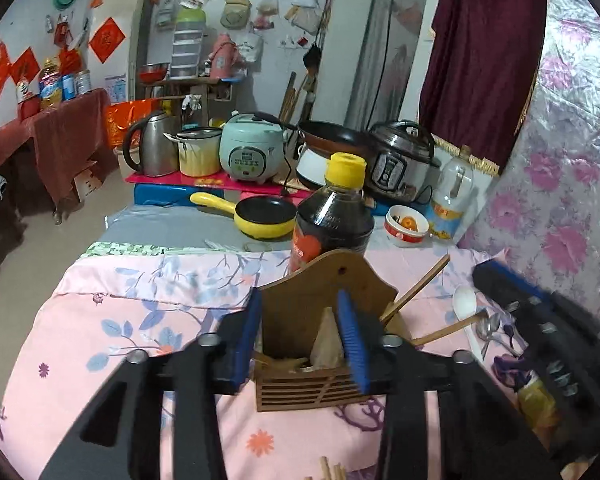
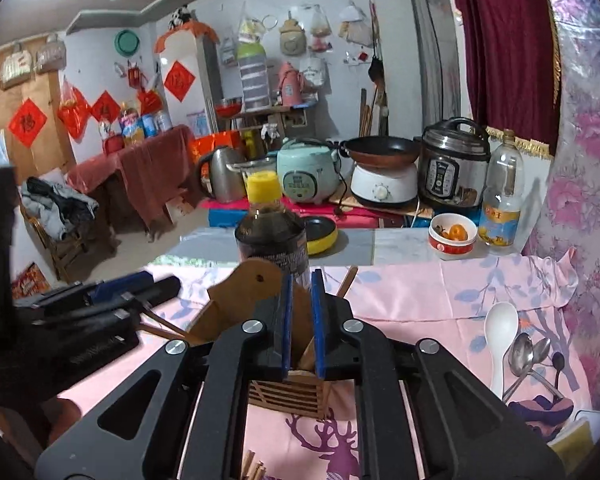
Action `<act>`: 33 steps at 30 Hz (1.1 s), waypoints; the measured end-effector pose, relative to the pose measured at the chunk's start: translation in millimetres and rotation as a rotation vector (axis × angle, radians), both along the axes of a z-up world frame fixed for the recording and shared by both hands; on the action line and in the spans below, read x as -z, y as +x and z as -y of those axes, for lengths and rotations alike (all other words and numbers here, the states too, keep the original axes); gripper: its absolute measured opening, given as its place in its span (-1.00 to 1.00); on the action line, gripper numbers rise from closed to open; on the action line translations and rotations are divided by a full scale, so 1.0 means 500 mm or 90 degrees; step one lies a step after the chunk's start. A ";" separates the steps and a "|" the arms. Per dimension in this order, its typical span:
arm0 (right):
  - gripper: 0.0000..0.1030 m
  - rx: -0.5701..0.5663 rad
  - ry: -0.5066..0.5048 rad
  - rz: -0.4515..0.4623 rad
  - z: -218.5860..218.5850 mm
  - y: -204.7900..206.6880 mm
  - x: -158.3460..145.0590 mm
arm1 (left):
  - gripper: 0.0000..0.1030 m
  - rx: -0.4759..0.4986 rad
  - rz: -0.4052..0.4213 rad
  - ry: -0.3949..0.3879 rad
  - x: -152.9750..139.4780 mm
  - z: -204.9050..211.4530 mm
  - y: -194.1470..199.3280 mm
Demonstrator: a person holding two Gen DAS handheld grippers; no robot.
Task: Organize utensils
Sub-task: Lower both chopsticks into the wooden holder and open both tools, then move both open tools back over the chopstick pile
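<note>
A wooden utensil holder stands on the pink floral cloth, with chopsticks leaning out of its right side. My left gripper hangs just before it, blue pads well apart and nothing pressed between them. In the right wrist view my right gripper hovers over the same holder. Its pads stand a narrow gap apart, and a wooden stick in the holder shows through the gap. To the right lie a white spoon and metal spoons.
A dark sauce bottle with a yellow cap stands right behind the holder. Further back are a yellow pan, a bowl, a clear bottle and cookers. Loose wooden sticks lie at the near edge. A flowered wall closes the right.
</note>
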State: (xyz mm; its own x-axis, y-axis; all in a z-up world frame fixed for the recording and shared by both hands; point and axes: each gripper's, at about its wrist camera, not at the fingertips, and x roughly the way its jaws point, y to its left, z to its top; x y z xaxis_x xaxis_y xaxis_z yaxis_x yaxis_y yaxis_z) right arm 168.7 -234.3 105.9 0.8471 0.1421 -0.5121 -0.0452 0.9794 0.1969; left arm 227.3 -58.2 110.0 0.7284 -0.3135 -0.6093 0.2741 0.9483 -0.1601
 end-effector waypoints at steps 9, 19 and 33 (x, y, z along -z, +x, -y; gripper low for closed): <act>0.42 0.013 0.017 0.023 0.009 -0.034 -0.020 | 0.62 -0.015 0.023 -0.028 -0.039 -0.037 -0.034; 0.75 0.003 0.083 -0.015 0.037 -0.102 -0.010 | 0.84 -0.055 0.037 0.037 -0.038 -0.068 -0.109; 0.85 -0.006 0.125 -0.206 0.064 -0.291 0.226 | 0.85 -0.043 -0.142 0.088 0.227 -0.171 -0.295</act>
